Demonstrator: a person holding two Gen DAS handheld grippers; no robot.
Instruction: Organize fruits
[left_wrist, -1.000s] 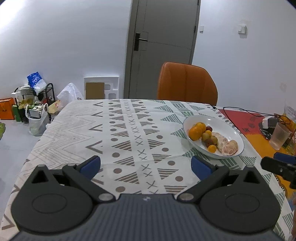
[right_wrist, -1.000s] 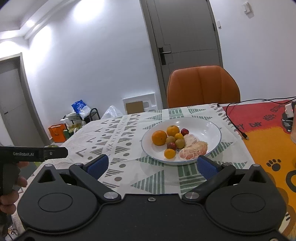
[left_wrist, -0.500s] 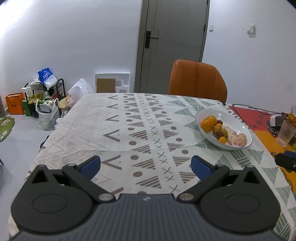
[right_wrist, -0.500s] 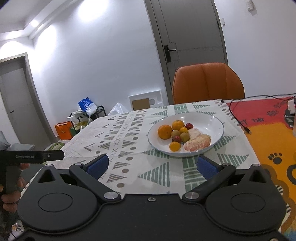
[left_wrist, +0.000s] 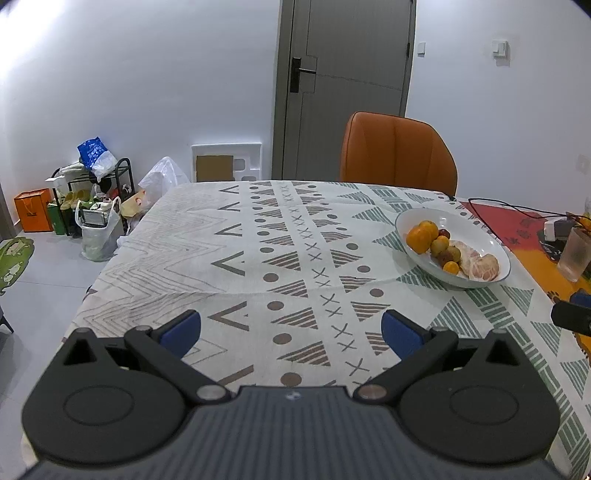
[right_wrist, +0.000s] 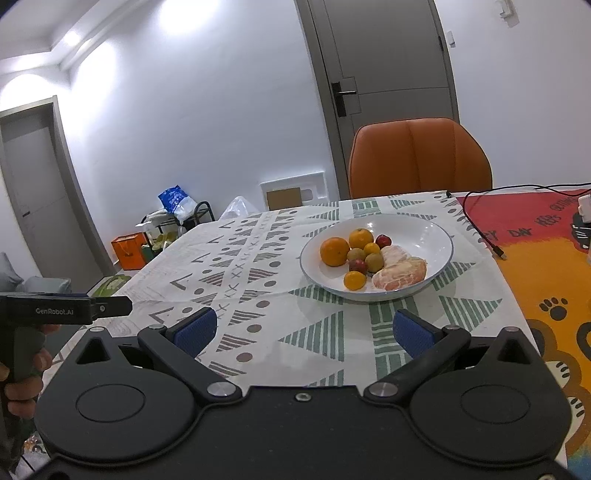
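White plate (right_wrist: 436, 236) beyond hand-held gripper (right_wrist: 303, 330).

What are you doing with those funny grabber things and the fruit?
A person holds a grabber in each hand, at the near edge of the table. The left gripper and the right gripper both have their jaws wide open and hold nothing. All the fruit sits together in the white bowl: oranges, small red and brown fruits, and a peeled pomelo. The right gripper points at the bowl. No fruit has been picked up.
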